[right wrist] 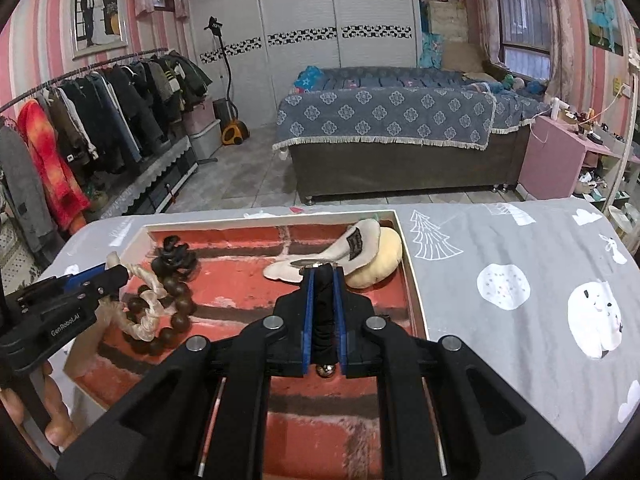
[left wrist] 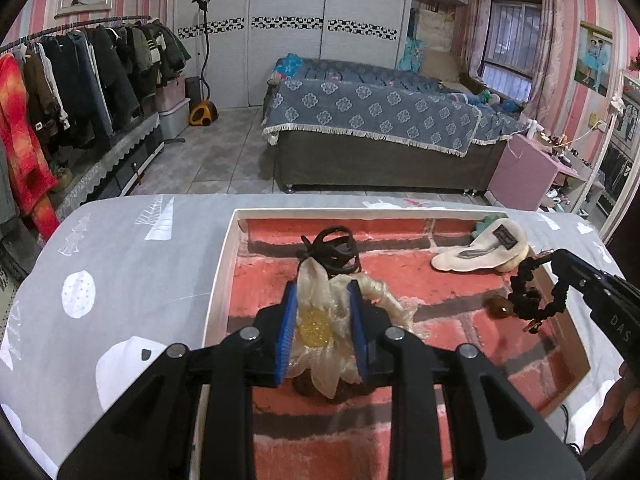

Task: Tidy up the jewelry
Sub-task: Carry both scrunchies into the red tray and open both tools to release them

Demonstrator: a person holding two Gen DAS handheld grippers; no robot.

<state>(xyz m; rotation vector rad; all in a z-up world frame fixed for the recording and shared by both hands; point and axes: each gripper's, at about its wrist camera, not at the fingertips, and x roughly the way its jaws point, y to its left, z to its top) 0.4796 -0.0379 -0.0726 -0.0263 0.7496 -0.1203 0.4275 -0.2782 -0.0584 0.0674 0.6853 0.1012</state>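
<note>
A shallow white-rimmed tray (left wrist: 224,264) lined with red brick print lies on the table. My left gripper (left wrist: 322,286) is shut on a cream fabric flower hairpiece (left wrist: 320,332) with a yellow beaded centre, just over the tray. In the right wrist view that gripper (right wrist: 120,272) sits at the tray's (right wrist: 412,280) left side, beside a brown wooden bead bracelet (right wrist: 172,312). My right gripper (right wrist: 324,271) is shut on a black elastic band (right wrist: 324,312). The left wrist view shows the gripper (left wrist: 554,258) with the band (left wrist: 532,300) dangling over the tray's right part.
In the tray lie a black hair tie (left wrist: 332,252), a cream hair clip (left wrist: 480,248) and a pale yellow round pad (right wrist: 384,256). The grey printed tablecloth (right wrist: 520,360) surrounds the tray. Beyond the table are a bed (left wrist: 380,120) and a clothes rack (left wrist: 80,80).
</note>
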